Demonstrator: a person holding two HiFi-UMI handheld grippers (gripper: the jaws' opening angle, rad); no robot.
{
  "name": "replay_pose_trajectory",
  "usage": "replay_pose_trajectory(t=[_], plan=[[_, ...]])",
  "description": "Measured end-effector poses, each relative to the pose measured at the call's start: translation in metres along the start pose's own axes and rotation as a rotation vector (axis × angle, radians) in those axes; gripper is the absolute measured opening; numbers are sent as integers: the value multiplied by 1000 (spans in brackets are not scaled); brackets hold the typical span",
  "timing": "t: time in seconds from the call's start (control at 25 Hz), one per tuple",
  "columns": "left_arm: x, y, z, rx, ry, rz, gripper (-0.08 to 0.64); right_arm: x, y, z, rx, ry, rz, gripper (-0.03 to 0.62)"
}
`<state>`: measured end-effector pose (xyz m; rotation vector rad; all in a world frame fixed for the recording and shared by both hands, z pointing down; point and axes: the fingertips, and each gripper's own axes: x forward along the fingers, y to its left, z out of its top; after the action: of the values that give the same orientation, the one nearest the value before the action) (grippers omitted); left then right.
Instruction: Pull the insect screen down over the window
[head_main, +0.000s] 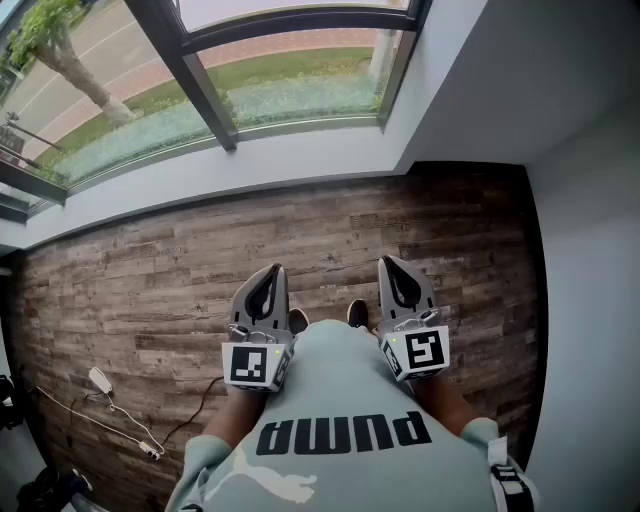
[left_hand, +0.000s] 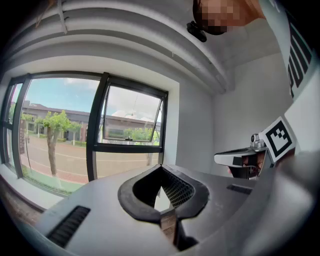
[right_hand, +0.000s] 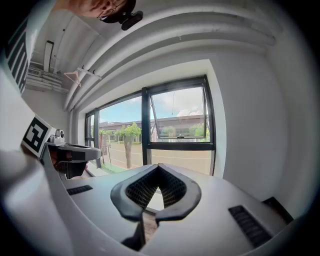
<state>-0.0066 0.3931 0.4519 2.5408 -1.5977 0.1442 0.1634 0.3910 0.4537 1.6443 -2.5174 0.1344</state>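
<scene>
Plank floor below window: left tongs and right tongs are hanging closed, empty, likely fumbling the unseen screen unless opened.

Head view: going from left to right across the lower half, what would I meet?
white cable → left gripper → shoes → right gripper → white wall
</scene>
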Motion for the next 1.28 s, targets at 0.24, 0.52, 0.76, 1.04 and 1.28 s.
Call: replay_pose_trajectory(t=[0.24, 0.52, 0.76, 1.04, 1.28], plan=[[-2, 4, 1, -3, -7, 6, 12, 2, 3, 2, 0, -5, 5, 5], [-4, 8, 1, -11, -10, 17, 12, 4, 10, 5, 2, -14, 31, 5], [-9, 16, 1, -27, -13, 27, 12, 8, 14, 3, 29, -14, 29, 5], [-20, 35, -4, -47, -17, 34, 12, 16, 26, 1, 38, 2, 5, 5], [-37, 65, -5, -62, -30, 41, 12, 25, 53, 3, 31, 17, -19, 5]])
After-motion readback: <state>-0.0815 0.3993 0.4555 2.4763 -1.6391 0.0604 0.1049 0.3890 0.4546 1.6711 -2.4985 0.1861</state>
